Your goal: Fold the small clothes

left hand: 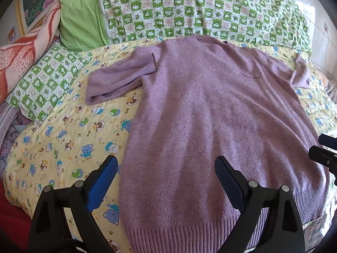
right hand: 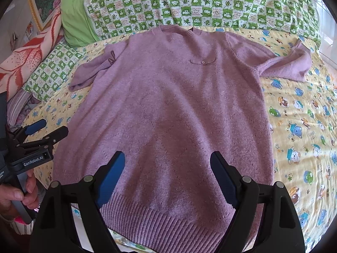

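Note:
A purple knitted sweater (left hand: 210, 109) lies flat, front up, on the bed, collar at the far end and ribbed hem toward me; it also shows in the right wrist view (right hand: 168, 109). Its left sleeve (left hand: 118, 78) is folded back on itself beside the body, and its right sleeve (right hand: 288, 65) lies out to the side. My left gripper (left hand: 166, 164) is open and empty above the hem's left part. My right gripper (right hand: 168, 160) is open and empty above the middle of the hem. The left gripper (right hand: 48, 129) also shows at the left of the right wrist view.
A yellow cartoon-bear sheet (left hand: 63, 139) covers the bed. A green-and-white checked quilt (left hand: 189, 6) and a green pillow (left hand: 82, 19) lie along the far end. A smaller checked pillow (left hand: 44, 82) and an orange blanket (left hand: 25, 52) sit at the left.

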A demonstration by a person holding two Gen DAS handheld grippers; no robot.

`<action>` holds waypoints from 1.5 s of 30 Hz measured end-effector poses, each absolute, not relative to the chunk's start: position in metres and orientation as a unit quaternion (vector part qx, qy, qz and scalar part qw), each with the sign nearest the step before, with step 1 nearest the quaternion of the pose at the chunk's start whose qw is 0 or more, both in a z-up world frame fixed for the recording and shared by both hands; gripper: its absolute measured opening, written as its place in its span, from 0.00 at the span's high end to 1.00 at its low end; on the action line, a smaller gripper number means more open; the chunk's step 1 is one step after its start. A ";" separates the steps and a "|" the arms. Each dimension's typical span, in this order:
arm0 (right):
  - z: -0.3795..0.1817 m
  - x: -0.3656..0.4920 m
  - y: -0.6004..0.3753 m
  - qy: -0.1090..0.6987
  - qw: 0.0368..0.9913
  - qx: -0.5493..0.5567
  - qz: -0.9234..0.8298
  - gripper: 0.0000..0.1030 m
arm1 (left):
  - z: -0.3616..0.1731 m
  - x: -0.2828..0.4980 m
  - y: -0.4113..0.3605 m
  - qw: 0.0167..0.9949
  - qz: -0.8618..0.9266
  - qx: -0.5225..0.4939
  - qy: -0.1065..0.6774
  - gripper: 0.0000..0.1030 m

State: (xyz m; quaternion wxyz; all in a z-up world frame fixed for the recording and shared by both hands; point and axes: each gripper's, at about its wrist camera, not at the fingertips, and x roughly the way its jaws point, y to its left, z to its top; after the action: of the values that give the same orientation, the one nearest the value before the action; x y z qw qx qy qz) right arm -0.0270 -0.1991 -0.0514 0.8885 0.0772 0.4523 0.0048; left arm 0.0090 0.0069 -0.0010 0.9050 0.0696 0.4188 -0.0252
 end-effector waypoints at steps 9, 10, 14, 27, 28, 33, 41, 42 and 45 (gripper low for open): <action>-0.052 -0.022 -0.195 0.453 0.887 0.085 0.006 0.19 | -0.003 0.012 0.007 0.898 -0.018 0.078 0.434 0.09; -0.053 -0.022 -0.195 0.453 0.887 0.087 0.006 0.19 | -0.003 0.011 0.006 0.900 -0.016 0.081 0.429 0.09; -0.055 -0.023 -0.199 0.453 0.886 0.094 0.003 0.19 | -0.005 0.012 0.002 0.898 -0.011 0.095 0.429 0.09; -0.045 -0.006 -0.255 0.442 0.885 0.139 -0.043 0.19 | -0.009 0.052 -0.012 0.893 -0.035 0.074 0.443 0.09; -0.043 -0.003 -0.262 0.441 0.885 0.142 -0.048 0.19 | -0.009 0.057 -0.014 0.892 -0.037 0.071 0.446 0.09; -0.032 0.016 -0.309 0.426 0.884 0.169 -0.091 0.19 | -0.008 0.090 -0.023 0.884 -0.050 0.053 0.462 0.09; -0.010 0.059 -0.409 0.379 0.887 0.212 -0.155 0.19 | 0.001 0.164 -0.038 0.879 -0.061 0.034 0.471 0.09; -0.006 0.069 -0.427 0.371 0.887 0.219 -0.166 0.19 | 0.002 0.179 -0.040 0.879 -0.064 0.027 0.472 0.09; 0.001 0.092 -0.464 0.353 0.886 0.232 -0.190 0.19 | 0.006 0.216 -0.047 0.877 -0.070 0.009 0.475 0.09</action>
State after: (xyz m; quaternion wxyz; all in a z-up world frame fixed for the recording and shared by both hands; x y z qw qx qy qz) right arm 0.0918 -0.4641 0.0006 0.8863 0.2315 0.3533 -0.1900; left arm 0.2160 -0.0467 0.0058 0.8769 0.0089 0.4755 -0.0705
